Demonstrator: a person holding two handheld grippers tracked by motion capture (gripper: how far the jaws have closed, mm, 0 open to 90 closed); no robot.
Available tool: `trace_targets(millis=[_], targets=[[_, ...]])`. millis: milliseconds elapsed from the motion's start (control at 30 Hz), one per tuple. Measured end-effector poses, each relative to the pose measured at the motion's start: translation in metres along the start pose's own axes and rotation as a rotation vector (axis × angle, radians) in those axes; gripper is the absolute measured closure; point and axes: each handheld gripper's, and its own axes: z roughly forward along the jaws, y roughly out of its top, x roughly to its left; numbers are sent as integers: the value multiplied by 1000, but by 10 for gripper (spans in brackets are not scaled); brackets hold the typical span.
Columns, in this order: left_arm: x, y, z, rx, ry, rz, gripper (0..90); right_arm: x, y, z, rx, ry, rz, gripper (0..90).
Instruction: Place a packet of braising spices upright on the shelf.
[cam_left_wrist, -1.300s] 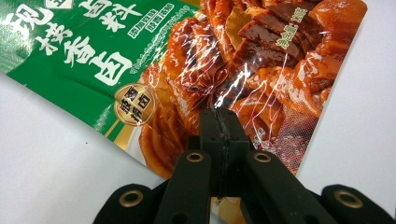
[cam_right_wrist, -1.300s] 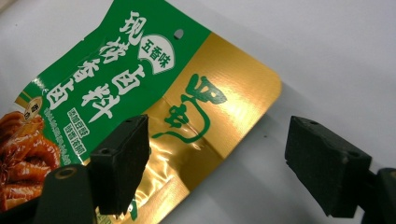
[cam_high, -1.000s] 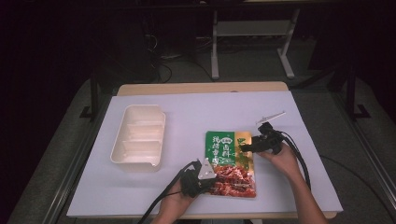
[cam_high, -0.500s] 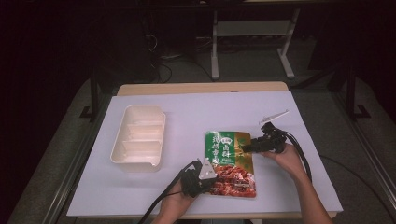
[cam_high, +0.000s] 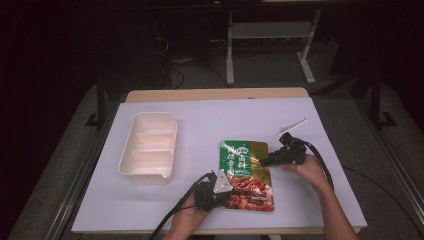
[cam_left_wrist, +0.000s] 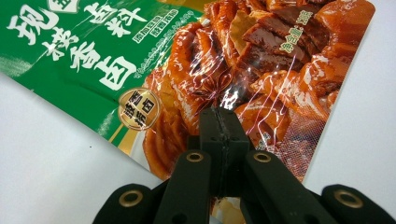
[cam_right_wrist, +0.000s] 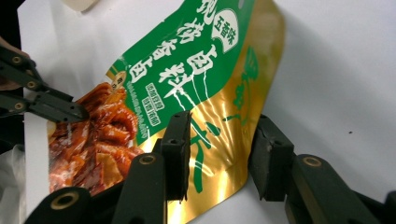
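A food pouch (cam_high: 247, 170), green and gold above and printed with red-brown meat below, lies on the white table (cam_high: 200, 120). My left gripper (cam_high: 231, 189) is shut on the pouch's (cam_left_wrist: 233, 56) lower left edge, its jaws (cam_left_wrist: 219, 116) pressed together over the meat print. My right gripper (cam_high: 262, 162) reaches in at the pouch's right side. Its jaws have just been closing. They stand apart, one over the gold band (cam_right_wrist: 205, 70) and one past its edge, with a gap (cam_right_wrist: 224, 123) still showing. The left gripper (cam_right_wrist: 79, 112) shows across the pouch.
A cream divided tray (cam_high: 148, 150) sits on the table's left half. A thin white strip (cam_high: 292, 126) lies behind the right hand. Cables trail from both grippers toward the near edge. Dark floor and a table frame lie beyond the far edge.
The right gripper's jaws have drawn closer together around the pouch's right edge. Both hands and the pouch have stayed where they were.
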Motion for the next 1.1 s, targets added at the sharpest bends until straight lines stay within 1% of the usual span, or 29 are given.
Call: trace_targets(millis=[100,167,233,267,300,400,500,533,600,667,700,733,767,800,833,867,967,1000,1033,1067,1100], targets=[[0,0,0,-2,0,-2,900,-1,-1,3,-1,10,-5,642],[0,0,0,-1,4,-1,900,-3,-1,5,3,8,13,640],[-1,0,1,-3,7,0,900,-5,-1,8,5,0,19,635],[-1,0,1,-4,8,0,900,-5,-1,10,-1,-9,28,643],[-1,0,1,-3,8,-1,900,-6,-1,11,-20,-9,33,643],[-1,0,1,-3,8,-1,900,-4,-1,16,-51,-16,28,658],[0,0,1,-4,6,-2,900,-1,-1,18,-56,-30,21,668],[0,0,1,-5,7,-2,900,5,1,19,-39,-58,5,689],[0,0,1,-7,8,-2,900,8,2,20,-30,-81,-20,722],[-1,0,1,-10,11,-3,900,10,2,18,-37,-79,-28,761],[-1,0,1,-10,11,-3,900,10,2,18,-37,-79,-28,761],[-1,0,2,-12,16,0,900,8,2,17,-36,-71,-8,839],[-1,0,2,-12,16,0,900,8,2,17,-36,-71,-8,839],[-2,0,2,-12,21,7,900,7,2,19,-36,-74,8,869],[-2,0,2,-12,21,7,900,7,2,19,-36,-74,8,869],[-2,0,2,-13,23,8,900,8,3,18,-33,-94,-2,895],[-1,0,1,-12,18,2,899,11,4,16,-37,-100,-1,900],[0,0,1,-12,21,-2,880,12,4,15,-38,-100,5,900],[1,0,0,-13,17,-6,850,13,4,14,-36,-104,1,900],[2,0,-1,-9,8,-16,836,14,5,13,-34,-103,-1,900],[3,0,-2,-9,9,-18,821,15,5,11,-37,-104,0,900]])
